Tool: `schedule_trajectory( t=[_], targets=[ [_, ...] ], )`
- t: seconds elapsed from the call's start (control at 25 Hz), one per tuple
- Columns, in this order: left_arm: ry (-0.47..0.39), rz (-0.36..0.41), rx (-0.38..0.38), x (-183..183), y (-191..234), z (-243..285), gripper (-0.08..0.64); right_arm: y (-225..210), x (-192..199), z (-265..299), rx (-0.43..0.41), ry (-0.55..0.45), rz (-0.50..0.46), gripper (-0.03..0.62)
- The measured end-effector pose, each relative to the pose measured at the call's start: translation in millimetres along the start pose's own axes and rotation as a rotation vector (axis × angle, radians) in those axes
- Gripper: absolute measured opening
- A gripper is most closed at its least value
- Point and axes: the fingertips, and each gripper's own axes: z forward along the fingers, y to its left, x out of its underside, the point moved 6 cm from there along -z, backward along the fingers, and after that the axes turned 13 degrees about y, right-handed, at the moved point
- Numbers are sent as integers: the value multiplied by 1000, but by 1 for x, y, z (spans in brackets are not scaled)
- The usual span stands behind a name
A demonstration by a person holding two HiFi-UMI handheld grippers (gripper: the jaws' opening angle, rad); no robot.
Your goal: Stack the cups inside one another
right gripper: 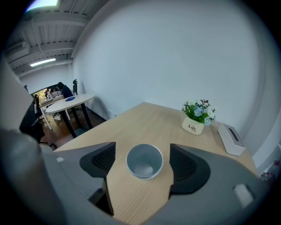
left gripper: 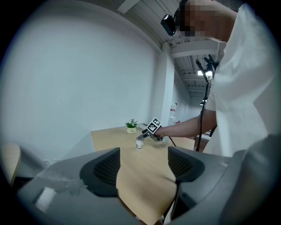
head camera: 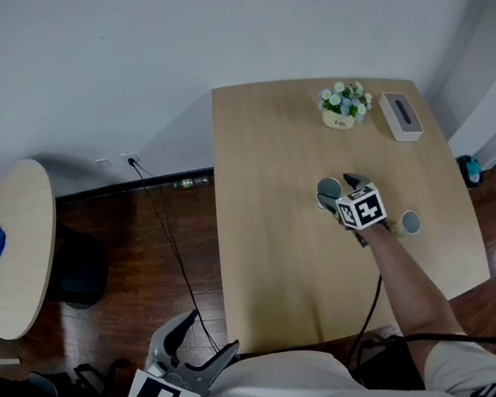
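Cup to take: the small grey round cup [right gripper: 144, 160] stands upright and empty, mouth up, near the middle of the light wooden rectangular table [head camera: 279, 263].
Second cup: another small grey cup [head camera: 410, 222] stands on the same table. It is on the right side of the person's forearm and apart from the first cup.
Right claw: the right gripper [head camera: 340, 194] has its jaws spread wide and grips nothing.
Cup against claw: the first cup stands between the two jaws, about centred. We see a strip of bare table on each side of it, so neither jaw touches the wall.
Left claw: the left gripper [left gripper: 144, 163] is also spread wide, with nothing between its jaws. It hangs off the table near the person's body, well apart from both cups.
Handling: we judge the cup to be light and stiff, with a smooth wall that may slip. We cannot tell the material.
Where to hold: we would take it on two opposite sides of the outer wall, a little below the rim. The jaws should close evenly, because one jaw arriving first could push or tip such a light cup.
Other things: a small white pot of flowers [right gripper: 195, 125] and a white tissue box [right gripper: 232, 139] stand at the far end, out of the way.
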Motion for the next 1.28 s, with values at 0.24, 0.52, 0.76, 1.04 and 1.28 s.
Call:
schedule_trajectory(
  t=[0.24, 0.52, 0.76, 1.04, 1.28],
  targets=[
    [-31, 8, 10, -2, -1, -4, 359, 3, 4, -8, 17, -7, 12, 380],
    [-40, 43, 29, 0, -3, -5, 356, 5, 14, -35, 56, -32, 27, 380],
    [-27, 81, 132, -1, -11, 9, 357, -12, 43, -72, 135, -32, 61, 381],
    [-38, 140, 244, -23, -33, 48, 359, -62, 118, -117, 249, 31, 169, 382],
    [-27, 162, 284, -37, -48, 68, 359, -103, 172, -129, 296, 91, 271, 388]
  ],
)
